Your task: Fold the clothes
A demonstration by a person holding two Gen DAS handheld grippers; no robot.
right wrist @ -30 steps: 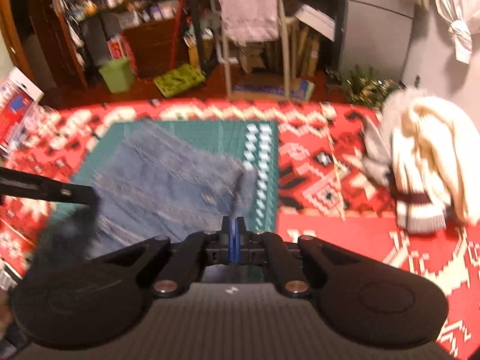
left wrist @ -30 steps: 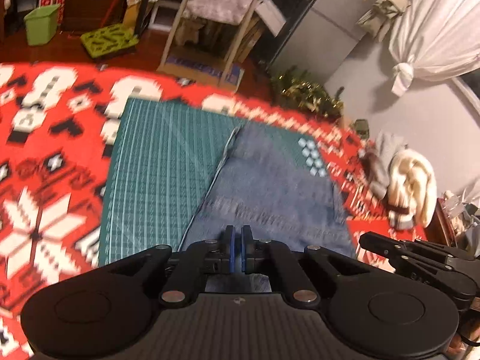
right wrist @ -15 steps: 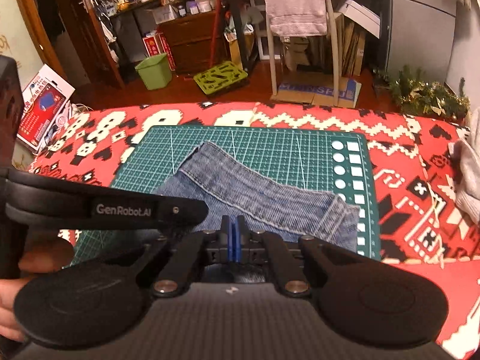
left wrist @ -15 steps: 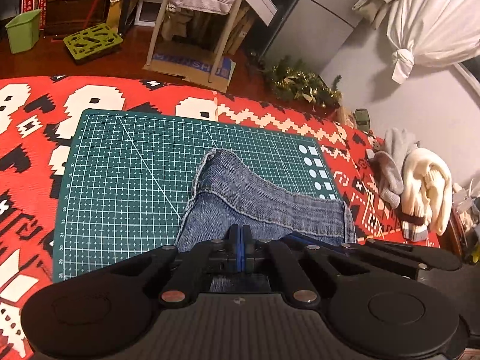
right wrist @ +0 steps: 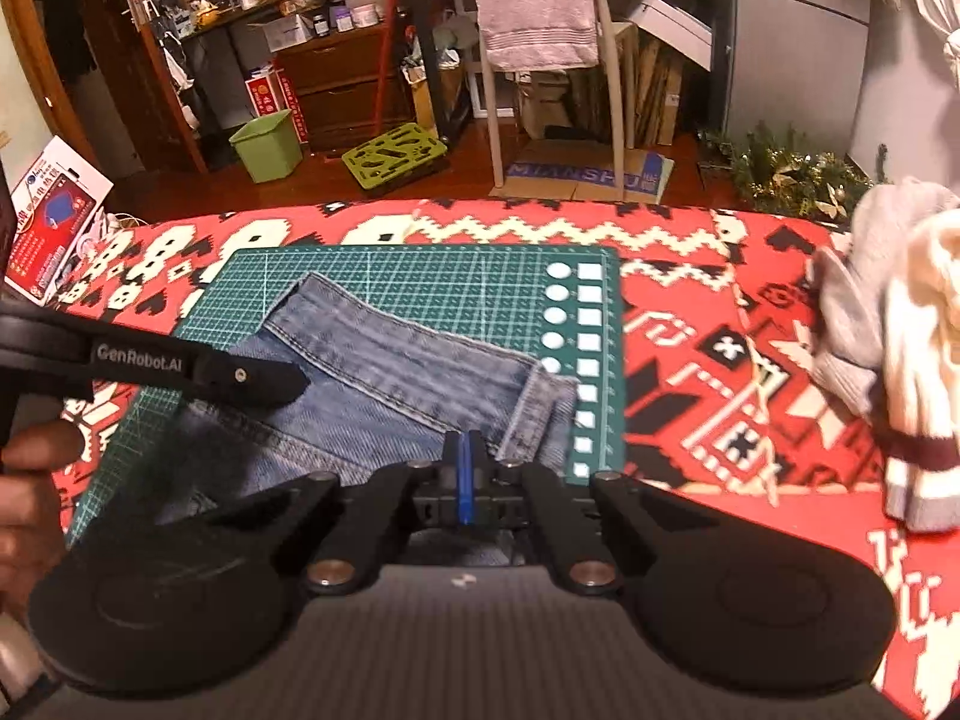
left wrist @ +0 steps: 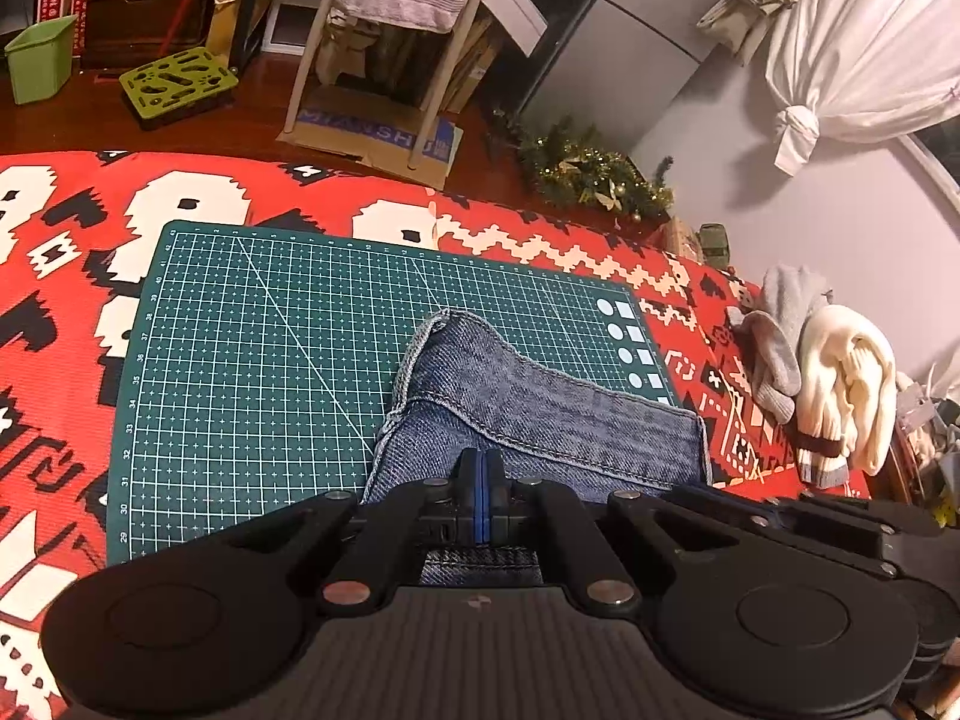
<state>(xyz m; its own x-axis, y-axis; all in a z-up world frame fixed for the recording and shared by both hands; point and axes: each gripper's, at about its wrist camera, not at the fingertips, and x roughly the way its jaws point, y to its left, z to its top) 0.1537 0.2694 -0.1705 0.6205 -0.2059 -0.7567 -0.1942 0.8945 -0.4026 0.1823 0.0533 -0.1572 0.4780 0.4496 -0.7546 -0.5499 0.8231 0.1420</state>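
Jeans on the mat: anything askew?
Yes. The folded jeans lie skewed on the cutting mat: the top edge runs diagonally across the grid, and the hem at the right end is bunched, overlapping the mat's white markers.

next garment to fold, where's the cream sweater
In both wrist views the cream sweater lies off the mat's right side on the red patterned blanket, against a grey garment.
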